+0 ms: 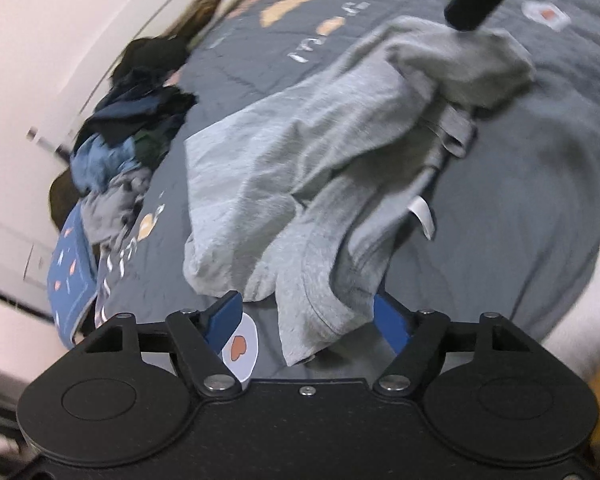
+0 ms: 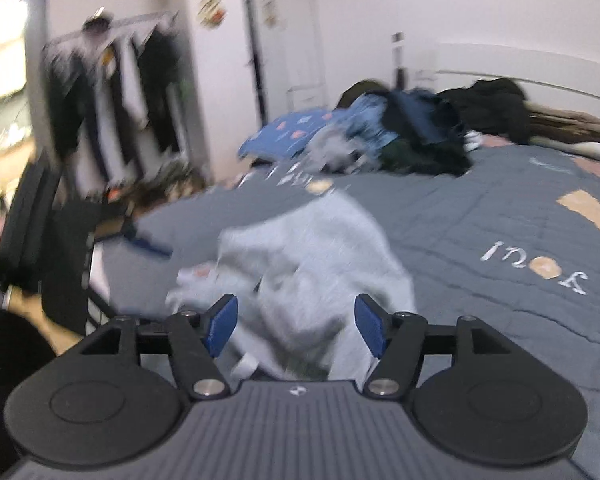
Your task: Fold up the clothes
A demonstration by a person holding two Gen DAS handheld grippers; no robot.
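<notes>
A light grey garment (image 1: 300, 152) lies crumpled on the grey bedspread (image 1: 532, 208). My left gripper (image 1: 308, 324) stands open at its near end, with a loose hem hanging between the blue pads; the left pad is clear of the cloth. My right gripper (image 1: 442, 2) hovers over the bunched far end. In the right wrist view the same garment (image 2: 312, 248) lies under and ahead of my right gripper (image 2: 296, 328), whose jaws stand open with cloth below them. The left gripper's body (image 2: 28, 216) is at the left edge of that view.
A pile of dark and blue clothes (image 1: 128, 132) (image 2: 404, 132) sits along the wall side of the bed, next to a blue patterned pillow (image 1: 70, 280) (image 2: 284, 132). A rack of hanging clothes (image 2: 112, 100) stands beyond the bed. The bedspread (image 2: 500, 220) stretches to the right.
</notes>
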